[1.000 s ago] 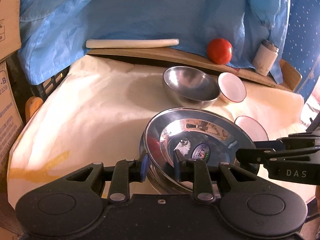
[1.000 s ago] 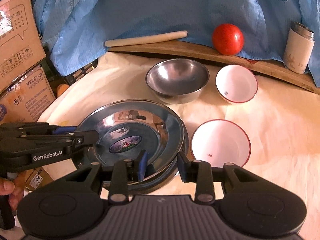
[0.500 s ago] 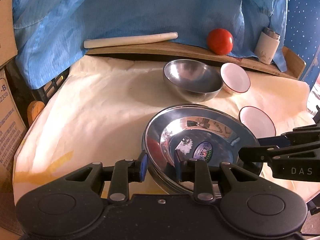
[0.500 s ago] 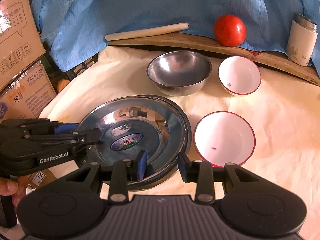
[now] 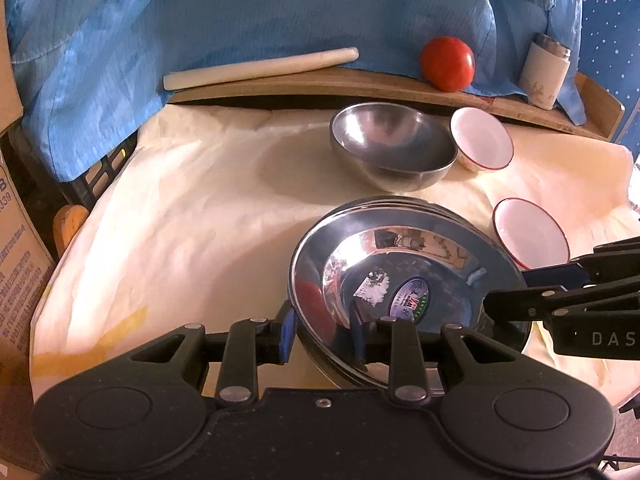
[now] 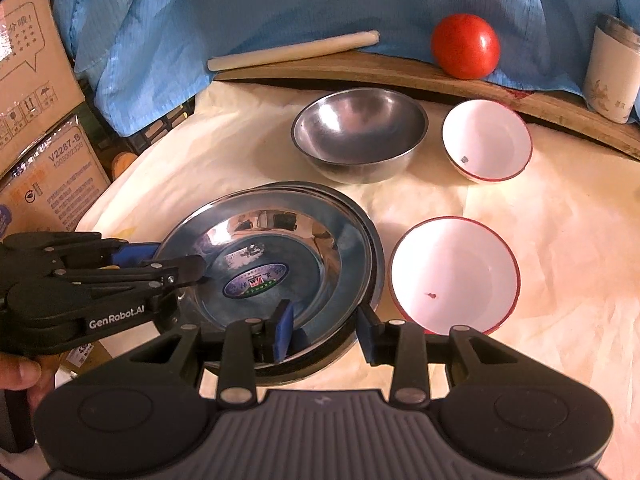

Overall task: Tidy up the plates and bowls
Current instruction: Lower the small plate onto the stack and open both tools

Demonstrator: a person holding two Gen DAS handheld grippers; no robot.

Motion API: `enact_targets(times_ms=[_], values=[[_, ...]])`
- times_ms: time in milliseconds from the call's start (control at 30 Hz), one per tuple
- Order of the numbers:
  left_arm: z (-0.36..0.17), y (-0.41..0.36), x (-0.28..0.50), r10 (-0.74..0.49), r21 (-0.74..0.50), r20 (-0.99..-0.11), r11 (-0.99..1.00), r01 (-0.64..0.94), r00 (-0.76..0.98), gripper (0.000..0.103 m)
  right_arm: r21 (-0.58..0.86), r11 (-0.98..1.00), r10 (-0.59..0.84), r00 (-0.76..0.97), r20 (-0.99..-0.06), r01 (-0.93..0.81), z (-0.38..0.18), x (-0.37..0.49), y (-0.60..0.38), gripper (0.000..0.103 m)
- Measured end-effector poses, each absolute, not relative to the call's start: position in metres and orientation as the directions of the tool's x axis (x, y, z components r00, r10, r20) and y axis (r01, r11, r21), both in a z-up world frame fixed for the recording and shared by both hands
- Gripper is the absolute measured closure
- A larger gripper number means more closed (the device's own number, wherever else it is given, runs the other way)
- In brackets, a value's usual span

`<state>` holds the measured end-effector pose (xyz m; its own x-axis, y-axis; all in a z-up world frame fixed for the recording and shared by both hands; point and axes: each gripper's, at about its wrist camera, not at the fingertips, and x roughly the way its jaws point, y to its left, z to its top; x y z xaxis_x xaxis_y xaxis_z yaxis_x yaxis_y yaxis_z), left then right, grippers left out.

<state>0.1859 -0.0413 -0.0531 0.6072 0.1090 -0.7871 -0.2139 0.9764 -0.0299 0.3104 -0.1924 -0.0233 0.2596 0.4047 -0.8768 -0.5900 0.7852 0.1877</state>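
Observation:
A steel plate (image 5: 404, 280) lies on a stack of steel plates (image 6: 352, 216) on the cream cloth. My left gripper (image 5: 322, 338) has its jaws apart, one on each side of the top plate's near-left rim. My right gripper (image 6: 326, 332) straddles the plates' near-right rim, jaws apart. Each gripper also shows in the other's view: the left gripper (image 6: 188, 272) and the right gripper (image 5: 516, 292). A steel bowl (image 6: 360, 132) stands behind the plates. Two white red-rimmed bowls stand to the right: a near one (image 6: 454, 274) and a far one (image 6: 486, 140).
At the back a wooden board (image 6: 400, 76) carries a tomato (image 6: 465, 46), a white rolling pin (image 6: 292, 55) and a white tumbler (image 6: 610, 68) under blue fabric. Cardboard boxes (image 6: 36, 92) stand left. The cloth (image 5: 180, 220) drops off at its left edge.
The top plate has come down from a tilt and lies nearly flush on the stack. Both grippers have drawn back a little with their jaws still around the rims.

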Motion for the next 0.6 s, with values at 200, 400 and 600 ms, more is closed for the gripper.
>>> enact_targets(times_ms=[200,400,600], values=[[-0.0537,-0.0414,0.1877,0.111,-0.023,-0.79,0.977,-0.21,0.603,0.072,0.194,0.785,0.403,0.248,-0.881,-0.588,-0.025,0.3112,-0.1915,0.062],[-0.0542,-0.0456,0.19,0.118,0.008,-0.793,0.983,-0.184,0.598,0.07,0.195,0.786,0.403,0.247,-0.881,-0.587,-0.0249,0.3112,-0.1917,0.06],[-0.0546,-0.0474,0.1919,0.128,0.03,-0.797,0.984,-0.173,0.591,0.069,0.195,0.786,0.402,0.247,-0.881,-0.586,-0.0251,0.3112,-0.1912,0.059]])
